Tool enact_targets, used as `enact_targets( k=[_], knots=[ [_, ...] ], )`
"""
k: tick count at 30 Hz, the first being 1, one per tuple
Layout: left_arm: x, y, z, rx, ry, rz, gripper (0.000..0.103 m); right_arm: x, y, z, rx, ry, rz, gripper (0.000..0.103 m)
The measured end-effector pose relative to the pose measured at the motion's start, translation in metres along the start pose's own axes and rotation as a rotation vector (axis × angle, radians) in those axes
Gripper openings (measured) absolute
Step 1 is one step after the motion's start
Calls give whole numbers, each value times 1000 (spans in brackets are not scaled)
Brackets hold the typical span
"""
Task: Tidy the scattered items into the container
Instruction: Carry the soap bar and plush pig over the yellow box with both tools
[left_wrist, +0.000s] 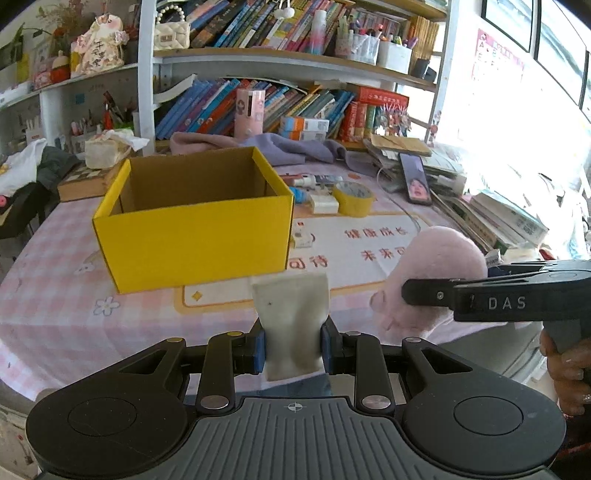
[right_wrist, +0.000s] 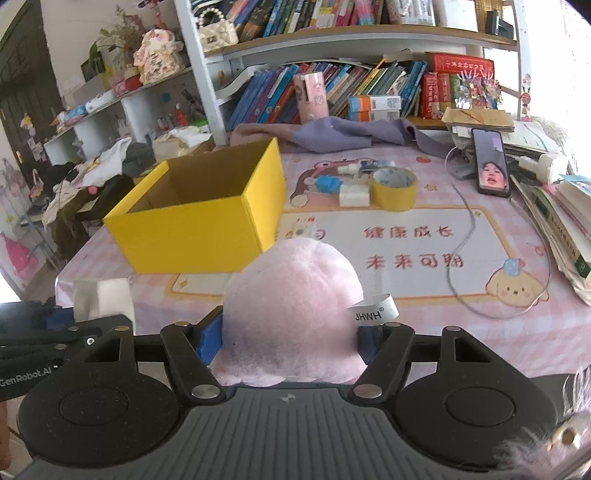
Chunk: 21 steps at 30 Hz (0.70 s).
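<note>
both grippers carry a load above the near edge of the tabletop (right_wrist: 424, 332). the left gripper (left_wrist: 293, 349) has its fingers (left_wrist: 258, 350) clenched on a small white fabric pouch (left_wrist: 291, 325), gripped low on its sides so that the upper part stands free and pinches inward at the waist, which suggests a soft, light, easily squashed thing. the right gripper (right_wrist: 290, 343) has its fingers (right_wrist: 210, 343) closed on a pink plush toy (right_wrist: 291, 306), held across its lower body with a white label tag (right_wrist: 373, 314) sticking out on the right; the plush looks light and yielding, so a hold across the bulk should keep it from slipping. the open yellow cardboard box (left_wrist: 195, 236), the container, stands on the tabletop farther in and to the left, and its inside appears empty as far as the walls allow a view. beyond it to the right, still on the tabletop, lie a roll of yellow tape (right_wrist: 395, 188), a small white block (right_wrist: 354, 195), a blue-capped item (right_wrist: 327, 183) and a small packet (right_wrist: 304, 229) near the box's right wall. the tape roll is stiff and hollow, probably best taken across its wall. judged from this, neither held item has yet reached the box, and each should drop in safely from just over the rim.
</note>
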<state>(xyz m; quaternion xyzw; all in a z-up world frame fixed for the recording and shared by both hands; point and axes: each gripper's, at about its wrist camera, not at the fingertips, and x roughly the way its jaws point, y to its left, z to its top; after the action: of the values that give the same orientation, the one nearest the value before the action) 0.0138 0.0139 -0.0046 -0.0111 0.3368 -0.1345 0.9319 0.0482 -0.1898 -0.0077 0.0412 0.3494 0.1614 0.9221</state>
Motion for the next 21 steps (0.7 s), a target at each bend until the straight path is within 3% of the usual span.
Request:
enact_targets(
  k=[21],
  knots=[
    [-30,30,-28,-94,4,27,26,-7,58,-24,-137,72,84,67]
  ],
)
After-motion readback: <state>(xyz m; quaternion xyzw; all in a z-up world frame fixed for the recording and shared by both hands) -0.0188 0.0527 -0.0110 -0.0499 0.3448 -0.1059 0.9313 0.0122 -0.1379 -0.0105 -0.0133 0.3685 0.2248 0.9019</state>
